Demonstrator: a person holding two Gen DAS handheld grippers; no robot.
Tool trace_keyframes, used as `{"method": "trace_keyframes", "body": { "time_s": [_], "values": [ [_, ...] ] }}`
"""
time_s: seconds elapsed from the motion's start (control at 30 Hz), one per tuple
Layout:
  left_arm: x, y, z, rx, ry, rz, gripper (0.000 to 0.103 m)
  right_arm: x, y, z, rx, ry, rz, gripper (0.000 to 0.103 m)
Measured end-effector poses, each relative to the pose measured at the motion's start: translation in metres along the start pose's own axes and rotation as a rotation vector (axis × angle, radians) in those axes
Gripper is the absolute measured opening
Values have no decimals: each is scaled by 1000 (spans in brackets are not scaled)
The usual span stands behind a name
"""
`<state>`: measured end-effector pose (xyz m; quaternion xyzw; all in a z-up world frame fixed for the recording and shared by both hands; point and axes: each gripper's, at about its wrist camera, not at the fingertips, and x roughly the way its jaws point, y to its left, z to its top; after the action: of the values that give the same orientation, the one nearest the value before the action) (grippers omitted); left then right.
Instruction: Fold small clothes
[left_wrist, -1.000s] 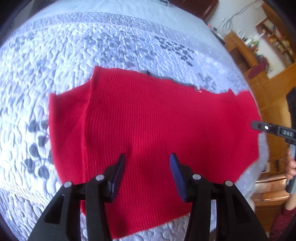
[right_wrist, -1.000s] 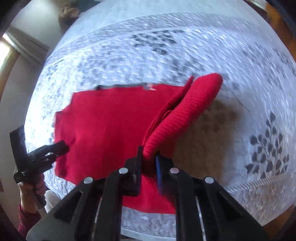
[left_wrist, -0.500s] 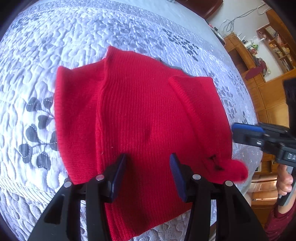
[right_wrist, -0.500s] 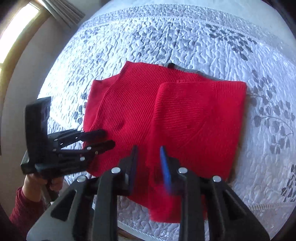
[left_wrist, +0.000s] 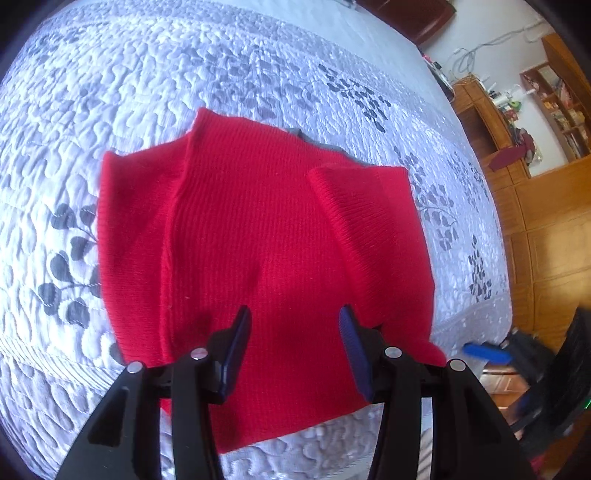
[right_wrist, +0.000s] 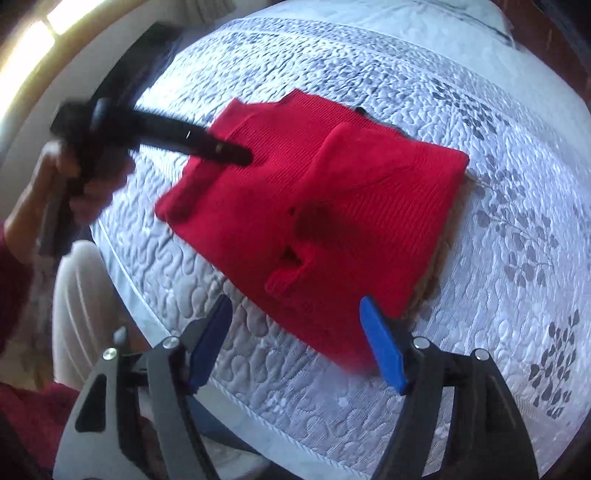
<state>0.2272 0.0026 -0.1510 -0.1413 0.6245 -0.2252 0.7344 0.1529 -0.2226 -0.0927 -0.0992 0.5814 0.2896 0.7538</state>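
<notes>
A small red knit sweater (left_wrist: 258, 240) lies flat on the quilted bedspread (left_wrist: 184, 74). One sleeve (left_wrist: 362, 221) is folded across its body from the right. My left gripper (left_wrist: 291, 317) stands open just above the sweater's near part, with nothing pinched. In the right wrist view the sweater (right_wrist: 332, 192) lies ahead of my right gripper (right_wrist: 293, 301). Its jaws are opening wide and nothing sits between the pads; the sweater's near corner lies by the right finger. The left gripper (right_wrist: 240, 157) points onto the sweater's far side. The right gripper (left_wrist: 495, 354) shows at the bed's edge.
The bed's near edge (right_wrist: 258, 410) runs just under my right fingers. A hand (right_wrist: 74, 184) and a light trouser leg (right_wrist: 81, 302) are at the left. Wooden cabinets (left_wrist: 546, 221) and shelves stand beyond the bed on the right.
The right gripper carried the sleeve across the sweater, laid it flat and let go. Its jaws have spread apart and it has drawn back toward the bed's edge. The left gripper barely moved.
</notes>
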Motion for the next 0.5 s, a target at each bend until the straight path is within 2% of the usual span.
{"method": "trace_keyframes", "body": {
  "time_s": [0.13, 0.17, 0.2, 0.27, 0.3, 0.5],
  "values": [
    [9, -8, 3, -21, 27, 1, 53, 18, 5, 5, -23, 5, -12, 72],
    [10, -9, 4, -25, 33, 0, 54, 22, 6, 6, -32, 5, -15, 66],
    [12, -10, 4, -31, 38, -3, 55, 27, 6, 6, -42, 8, -11, 42],
    [17, -12, 6, -47, 51, -13, 56, 33, 0, 7, -7, 33, 29, 12],
    [20, -13, 6, -58, 59, -19, 57, 33, -5, 7, 20, 30, 47, 9],
    [40, -16, 10, -151, 105, -108, 59, -4, -32, 2, 115, -82, 142, 7]
  ]
}}
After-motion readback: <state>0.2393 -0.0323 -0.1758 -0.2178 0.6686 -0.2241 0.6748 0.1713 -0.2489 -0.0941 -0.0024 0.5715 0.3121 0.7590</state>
